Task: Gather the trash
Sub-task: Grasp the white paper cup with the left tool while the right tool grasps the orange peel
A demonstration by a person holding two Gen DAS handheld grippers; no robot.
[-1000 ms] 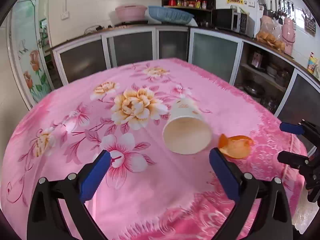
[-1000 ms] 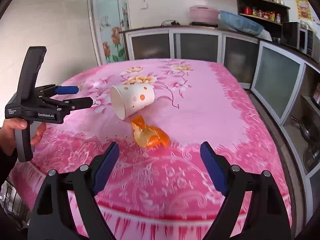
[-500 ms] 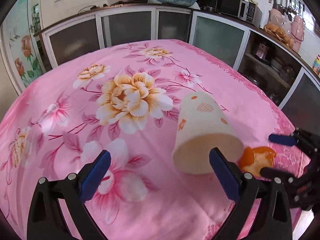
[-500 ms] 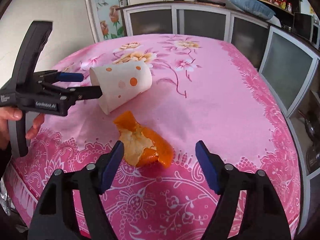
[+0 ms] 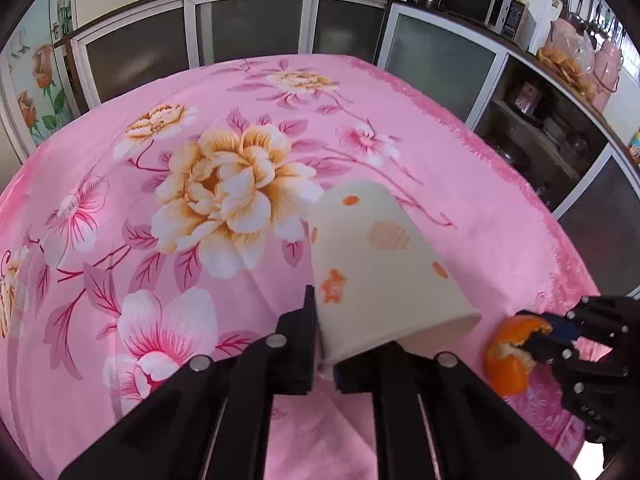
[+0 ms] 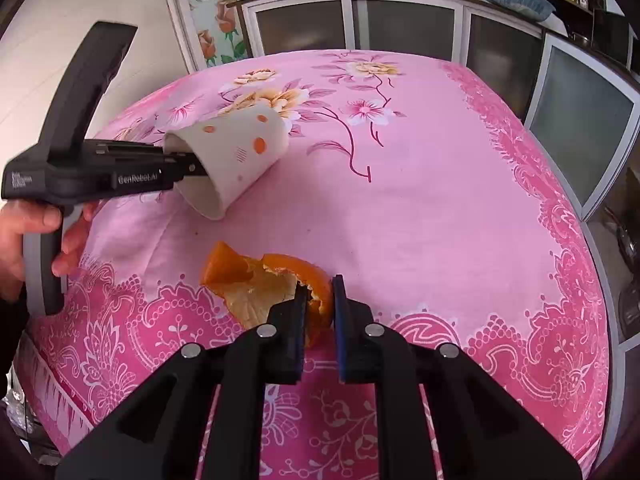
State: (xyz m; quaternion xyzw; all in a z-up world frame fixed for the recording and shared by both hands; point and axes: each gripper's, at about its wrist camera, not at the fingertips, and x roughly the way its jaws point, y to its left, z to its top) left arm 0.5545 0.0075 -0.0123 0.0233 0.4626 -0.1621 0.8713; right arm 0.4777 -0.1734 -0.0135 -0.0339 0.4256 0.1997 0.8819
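A white paper cup (image 5: 380, 264) with orange spots lies on its side on the pink flowered tablecloth (image 5: 460, 128). My left gripper (image 5: 324, 356) is shut on the cup's rim wall, one finger outside and one inside the mouth. The right wrist view shows the same grip from the side, with the cup (image 6: 240, 152) on the left gripper (image 6: 192, 166). An orange peel (image 6: 256, 280) lies near the table's front edge. My right gripper (image 6: 319, 308) is closing, its pads pressing on the peel's right end. In the left wrist view the peel (image 5: 506, 360) sits at lower right in the right gripper (image 5: 536, 332).
A person's hand (image 6: 24, 236) holds the left gripper's handle at the table's left edge. Glass-fronted cabinets (image 5: 256, 24) and a counter with a microwave (image 5: 480, 4) run behind and to the right. The table edge (image 6: 592, 240) drops off on the right.
Both grippers came down and forward, then closed. The left one took the cup's rim; the right one took the orange peel. The cup's mouth end is tipped up a little.
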